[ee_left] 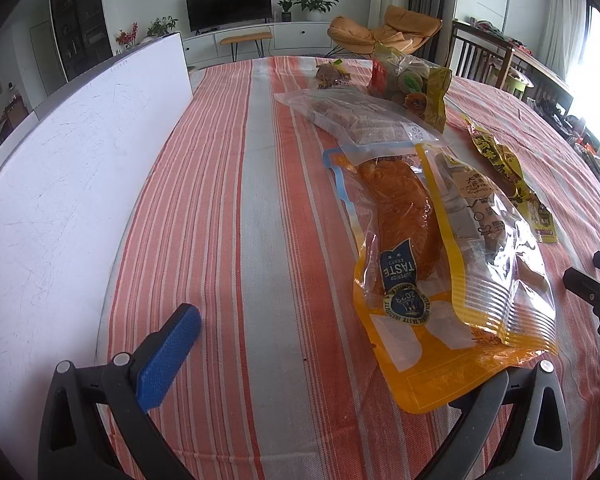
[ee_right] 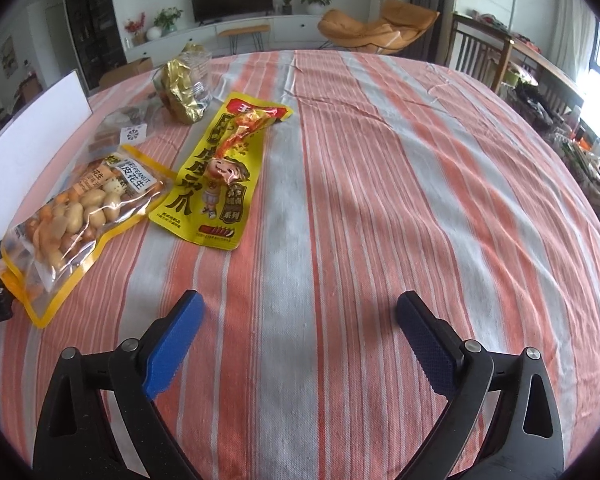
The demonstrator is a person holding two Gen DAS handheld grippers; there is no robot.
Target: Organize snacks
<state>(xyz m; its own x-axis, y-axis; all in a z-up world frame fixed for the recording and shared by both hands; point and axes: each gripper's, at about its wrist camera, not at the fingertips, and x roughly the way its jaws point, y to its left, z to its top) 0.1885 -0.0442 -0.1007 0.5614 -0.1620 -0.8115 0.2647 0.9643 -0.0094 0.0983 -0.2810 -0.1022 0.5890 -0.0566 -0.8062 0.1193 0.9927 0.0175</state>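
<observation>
Nearest in the right wrist view, the right gripper (ee_right: 298,336) hangs over bare striped tablecloth (ee_right: 380,200), its two blue pads spread wide with nothing between them.

In the left wrist view, the left gripper (ee_left: 340,344) shows one blue pad (ee_left: 168,356) on the left, clear of everything. Its other pad is hidden under the near corner of the orange-edged bag of peanuts (ee_left: 440,264), so I cannot tell whether these jaws press on the bag or merely stand around it; the gap looks wide. The bag lies flat on the cloth, its near end reaching in between the two arms of the gripper.

Just beyond the peanut bag, its far end tucked under, lies a clear bag of brown squares (ee_left: 360,116). To the right of both, slightly apart, sits a yellow packet with a cartoon figure (ee_right: 216,172), lying flat.

Further back stands a crinkled gold-and-clear bag of mixed sweets (ee_left: 412,80), and beside it a small dark snack packet (ee_left: 332,76).

A white board (ee_left: 60,184) stands upright along the left edge of the table.
</observation>
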